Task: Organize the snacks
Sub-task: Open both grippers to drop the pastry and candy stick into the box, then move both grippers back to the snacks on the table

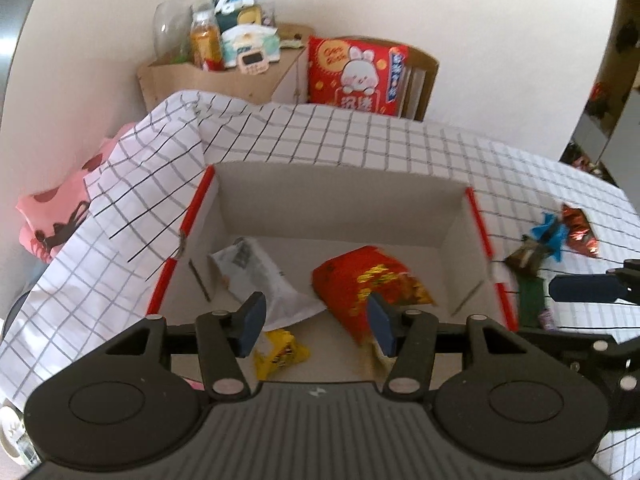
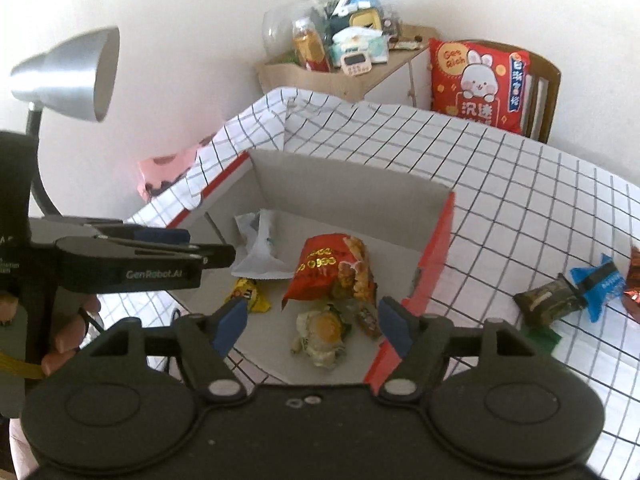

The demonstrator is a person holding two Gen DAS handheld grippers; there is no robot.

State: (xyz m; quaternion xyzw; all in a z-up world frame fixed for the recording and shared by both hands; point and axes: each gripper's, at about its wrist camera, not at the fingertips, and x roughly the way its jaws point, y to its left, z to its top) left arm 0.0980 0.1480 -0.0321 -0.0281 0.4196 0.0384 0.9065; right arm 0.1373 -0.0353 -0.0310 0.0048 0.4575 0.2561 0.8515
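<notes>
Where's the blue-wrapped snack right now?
Outside the box, on the checked cloth at the right wrist view's right edge: the blue-wrapped snack lies between a dark green packet and a red foil one.

One open red-edged cardboard box [image 2: 436, 232] holds four snack packets: white [image 2: 264, 252], red [image 2: 324, 272], yellow [image 2: 252, 300], clear fried-egg [image 2: 320, 336]. Three wrapped snacks [image 2: 588, 292] lie outside.

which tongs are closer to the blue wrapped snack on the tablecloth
Right. The right tongs hover over the box's right side, nearer the blue wrapped snack lying outside it. The left tongs hover over the box's left part, farther away.
</notes>
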